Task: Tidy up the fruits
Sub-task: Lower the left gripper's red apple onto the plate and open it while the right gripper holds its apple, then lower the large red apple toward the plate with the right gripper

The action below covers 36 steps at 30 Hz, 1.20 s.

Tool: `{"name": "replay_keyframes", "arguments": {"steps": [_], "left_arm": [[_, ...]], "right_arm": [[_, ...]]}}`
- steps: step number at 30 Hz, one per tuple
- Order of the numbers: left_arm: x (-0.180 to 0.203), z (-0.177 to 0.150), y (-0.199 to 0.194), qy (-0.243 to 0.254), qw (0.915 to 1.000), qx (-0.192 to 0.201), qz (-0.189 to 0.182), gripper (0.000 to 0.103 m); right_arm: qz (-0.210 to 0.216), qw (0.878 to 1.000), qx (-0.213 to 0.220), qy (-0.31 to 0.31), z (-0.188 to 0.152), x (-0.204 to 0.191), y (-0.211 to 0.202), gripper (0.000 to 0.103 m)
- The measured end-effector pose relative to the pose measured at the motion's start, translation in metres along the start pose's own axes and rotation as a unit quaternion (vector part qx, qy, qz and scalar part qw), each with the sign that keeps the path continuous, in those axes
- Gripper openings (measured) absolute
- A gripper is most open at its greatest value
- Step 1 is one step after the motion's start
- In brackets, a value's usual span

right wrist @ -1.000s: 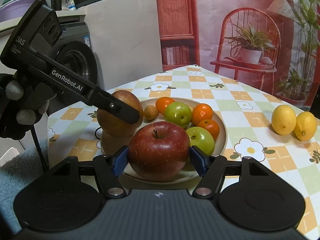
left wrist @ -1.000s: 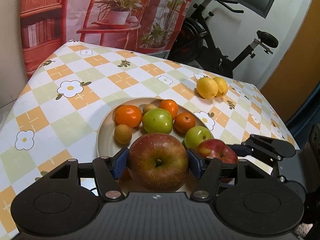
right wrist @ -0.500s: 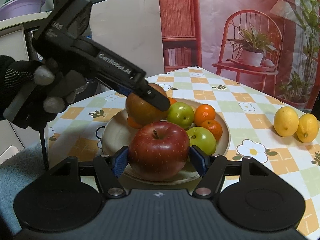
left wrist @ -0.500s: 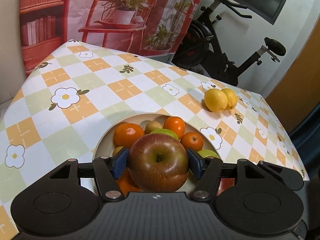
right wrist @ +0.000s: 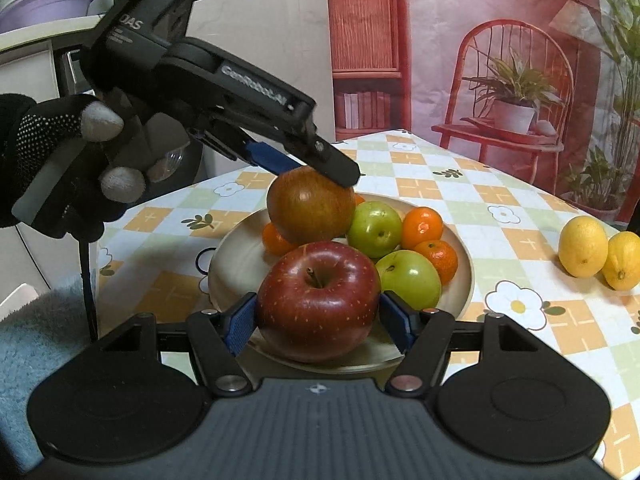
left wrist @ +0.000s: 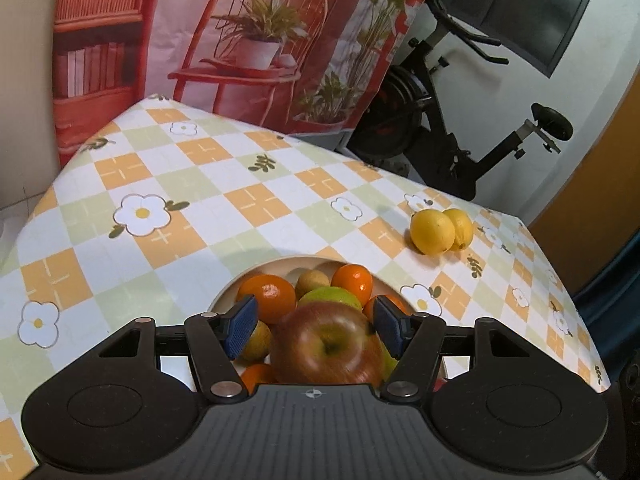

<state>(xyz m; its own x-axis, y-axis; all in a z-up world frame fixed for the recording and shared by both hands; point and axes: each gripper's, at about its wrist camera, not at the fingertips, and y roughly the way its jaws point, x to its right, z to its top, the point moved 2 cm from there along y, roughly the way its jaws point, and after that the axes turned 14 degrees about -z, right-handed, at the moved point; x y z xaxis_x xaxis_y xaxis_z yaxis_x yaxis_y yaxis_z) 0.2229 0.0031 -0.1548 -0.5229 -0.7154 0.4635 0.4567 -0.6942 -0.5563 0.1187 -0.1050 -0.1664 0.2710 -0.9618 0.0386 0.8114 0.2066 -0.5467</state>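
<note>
My right gripper is shut on a dark red apple above the near rim of the beige plate. My left gripper reaches in from the left, held by a gloved hand. A red-green apple sits just below its fingertips, over the oranges and green apples in the plate. In the left wrist view this apple is blurred and sits low between the jaws of the left gripper. A gap shows at the left pad. Two lemons lie on the checked cloth.
The plate holds several oranges, green apples and small brown fruits. The lemons lie to the plate's right. A blue towel lies at the table's near left. An exercise bike stands beyond the far edge.
The left gripper has carried its apple up and over the plate's fruit. That apple now sits lower in the jaws, blurred and clear of the left pad. The right gripper has stayed put.
</note>
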Motion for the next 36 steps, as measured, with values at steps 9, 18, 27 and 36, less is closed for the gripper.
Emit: {"name": "replay_keyframes", "arguments": {"steps": [9,18,27,36], "left_arm": [[0.002,-0.004,-0.012,0.012,0.9998,0.011,0.011,0.056],[0.006,-0.008,-0.03,0.006,0.9978,0.049,0.044,0.057],[0.031,-0.026,-0.045,0.019,0.9881,0.103,0.112,0.057],[0.045,-0.043,-0.054,0.029,0.9801,0.129,0.148,0.061]], "right_arm": [[-0.005,1.0,0.004,0.026,0.005,0.009,-0.008,0.07],[-0.016,0.999,0.014,0.033,0.003,0.013,-0.02,0.07],[-0.043,0.996,0.027,0.072,-0.005,0.028,-0.036,0.07],[-0.093,0.988,0.04,0.115,-0.014,0.052,-0.049,0.07]]}}
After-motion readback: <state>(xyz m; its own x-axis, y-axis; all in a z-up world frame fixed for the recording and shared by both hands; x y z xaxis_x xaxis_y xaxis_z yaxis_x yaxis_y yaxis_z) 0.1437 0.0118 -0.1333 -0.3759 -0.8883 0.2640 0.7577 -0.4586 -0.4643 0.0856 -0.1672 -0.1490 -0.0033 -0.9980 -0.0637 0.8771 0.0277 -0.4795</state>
